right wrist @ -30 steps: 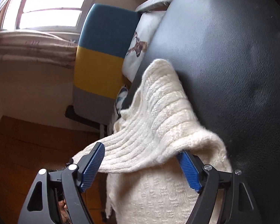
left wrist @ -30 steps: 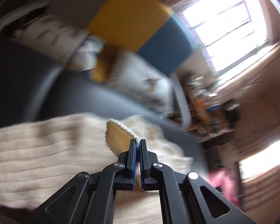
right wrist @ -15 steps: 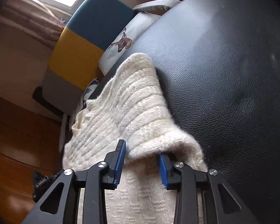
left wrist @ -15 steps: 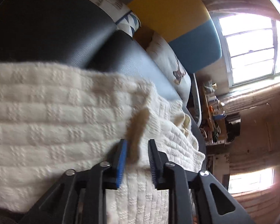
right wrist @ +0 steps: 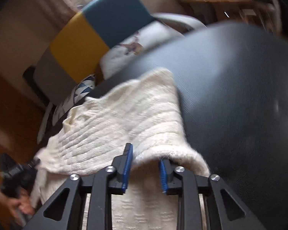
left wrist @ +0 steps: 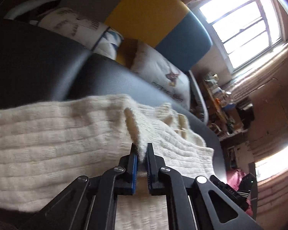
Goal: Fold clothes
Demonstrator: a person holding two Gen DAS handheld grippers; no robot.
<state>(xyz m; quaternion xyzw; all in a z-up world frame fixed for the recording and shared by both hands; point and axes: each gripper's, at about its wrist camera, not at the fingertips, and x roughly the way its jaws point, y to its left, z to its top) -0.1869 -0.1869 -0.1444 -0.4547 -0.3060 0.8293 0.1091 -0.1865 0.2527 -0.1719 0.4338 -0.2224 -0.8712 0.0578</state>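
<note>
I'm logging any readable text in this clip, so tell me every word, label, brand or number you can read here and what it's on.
No text can be read with confidence.
White printed cushion on the yellow and blue chair: dark lettering along its edge, too blurred to read.
Second white patterned cushion: grey marks, blurred, unreadable.
Black device beside the left gripper: small pale characters, too small to read.
Cream knitted sweater: no label visible.

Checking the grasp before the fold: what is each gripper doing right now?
Left gripper: just closed, pinching the cream sweater.
Right gripper: just closing, sweater edge between its jaws.
</note>
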